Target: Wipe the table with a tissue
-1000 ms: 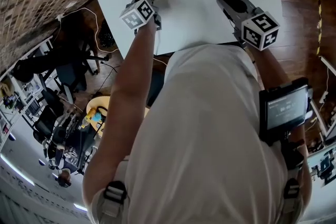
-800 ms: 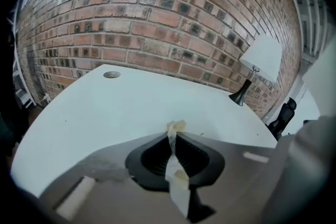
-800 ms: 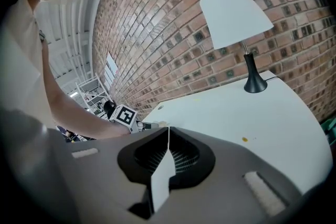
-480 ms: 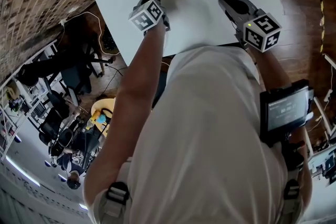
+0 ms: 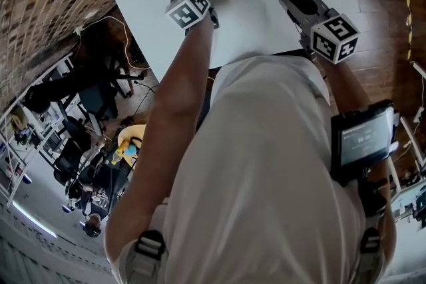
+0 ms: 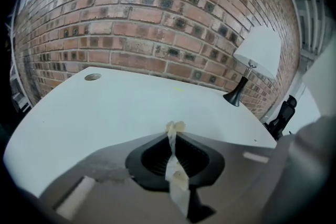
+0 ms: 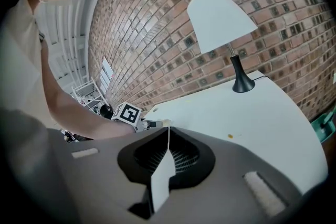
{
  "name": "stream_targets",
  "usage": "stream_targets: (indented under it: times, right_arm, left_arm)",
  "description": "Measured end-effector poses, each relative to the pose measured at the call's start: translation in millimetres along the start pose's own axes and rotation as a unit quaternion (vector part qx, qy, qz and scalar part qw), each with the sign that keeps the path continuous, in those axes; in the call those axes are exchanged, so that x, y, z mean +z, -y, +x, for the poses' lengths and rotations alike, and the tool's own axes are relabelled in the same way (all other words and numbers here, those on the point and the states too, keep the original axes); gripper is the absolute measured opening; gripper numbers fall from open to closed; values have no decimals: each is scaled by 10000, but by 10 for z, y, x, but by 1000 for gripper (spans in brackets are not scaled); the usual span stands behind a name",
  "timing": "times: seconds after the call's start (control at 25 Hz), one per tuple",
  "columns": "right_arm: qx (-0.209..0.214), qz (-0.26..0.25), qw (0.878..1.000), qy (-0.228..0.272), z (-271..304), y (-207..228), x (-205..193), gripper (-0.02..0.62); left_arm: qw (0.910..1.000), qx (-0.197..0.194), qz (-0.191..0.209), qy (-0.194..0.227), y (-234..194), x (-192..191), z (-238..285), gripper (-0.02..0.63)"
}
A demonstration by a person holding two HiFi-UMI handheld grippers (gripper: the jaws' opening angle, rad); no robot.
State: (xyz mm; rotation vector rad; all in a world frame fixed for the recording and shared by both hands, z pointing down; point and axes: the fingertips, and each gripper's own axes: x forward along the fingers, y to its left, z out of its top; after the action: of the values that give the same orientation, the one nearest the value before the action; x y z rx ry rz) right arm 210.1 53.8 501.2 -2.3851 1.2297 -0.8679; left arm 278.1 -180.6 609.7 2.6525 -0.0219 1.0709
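We see the left claw (image 6: 176, 132) pressed together on a thin, pale cream paper tissue (image 6: 175, 127). The tissue runs as a crumpled strip between the two dark jaws, and a small tuft sticks out past their tips. This claw points down at the flat white surface (image 5: 266, 16), on its far left part, not far from a round grey hole (image 6: 93, 76) near the corner. Whether the tuft really touches the white top, we cannot say. The right claw (image 7: 168, 127) is over the right part of the same surface, well apart from the left one. Its jaws meet at the tips and we see nothing between them. A small orange speck (image 7: 230, 136) lies on the surface just beyond it. At the far edge stands a lamp with a white cone shade and a black foot (image 7: 220, 18), and behind it is a red-brown brick wall (image 6: 157, 18).
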Motion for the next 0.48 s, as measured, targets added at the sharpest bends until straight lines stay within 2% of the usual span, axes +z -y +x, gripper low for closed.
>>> stream_targets:
  times: [0.12,0.24,0.36,0.48]
  right_arm:
    - [-34,22,10000,24,-22,20,-9,14]
    - [-39,39,10000,33,-44,32,-23,14]
    - [2,62,10000,73,-3,4,-15,14]
    - [44,51,9999,107,39,-43,20,14]
  left_arm:
    - [9995,-102,302,-32,53,19,43,25]
    - [9977,-421,486,-190,208,-69,-7,23]
    - [9951,-769,510,-363,399,-235,-102,21]
    - [9933,-1045,396,-296,496,-351,-185,21]
